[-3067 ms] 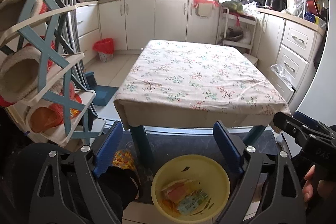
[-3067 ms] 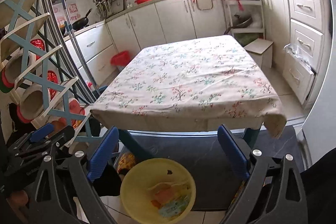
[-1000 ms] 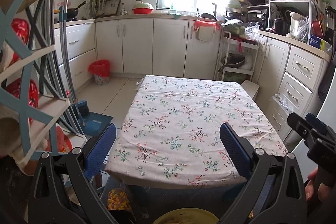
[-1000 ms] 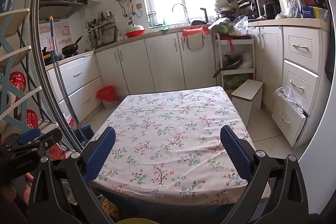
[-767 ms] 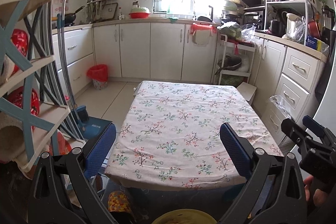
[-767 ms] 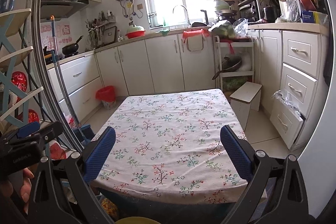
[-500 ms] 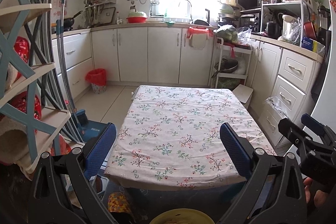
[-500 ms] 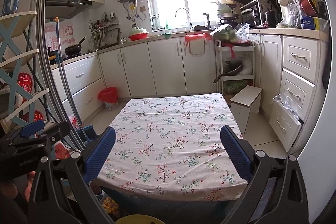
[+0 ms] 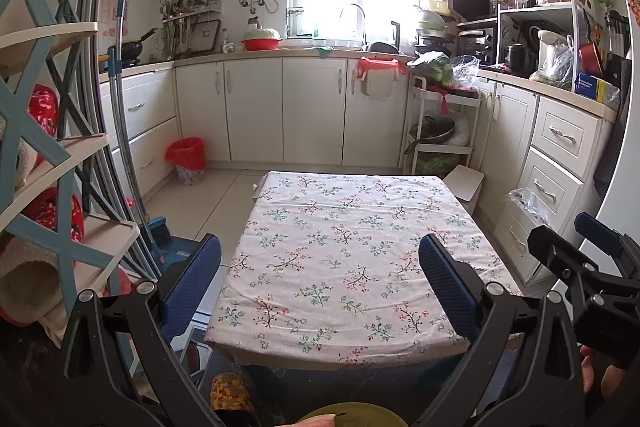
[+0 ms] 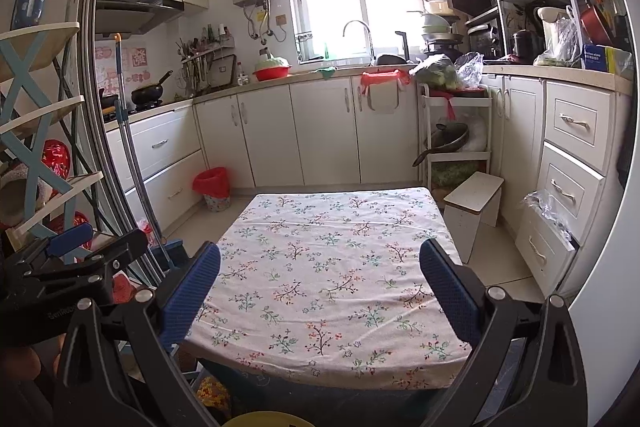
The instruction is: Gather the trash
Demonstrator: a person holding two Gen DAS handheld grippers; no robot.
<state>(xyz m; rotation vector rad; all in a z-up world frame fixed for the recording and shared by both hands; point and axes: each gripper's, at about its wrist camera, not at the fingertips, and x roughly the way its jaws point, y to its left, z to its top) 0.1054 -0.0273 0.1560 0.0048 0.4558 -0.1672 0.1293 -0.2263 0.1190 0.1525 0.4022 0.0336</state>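
Your left gripper point(image 9: 320, 279) has black arms, blue bumpy pads point(image 9: 191, 283) and shiny silver screws. Your right gripper point(image 10: 320, 283) looks just the same. At 8 o'clock in the right view, small white letters sit on the black frame.

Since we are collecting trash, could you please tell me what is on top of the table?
Only the floral tablecloth shows on the table; no trash lies on it. The cloth hides the tabletop, and both grippers' blue pads cover its near corners.
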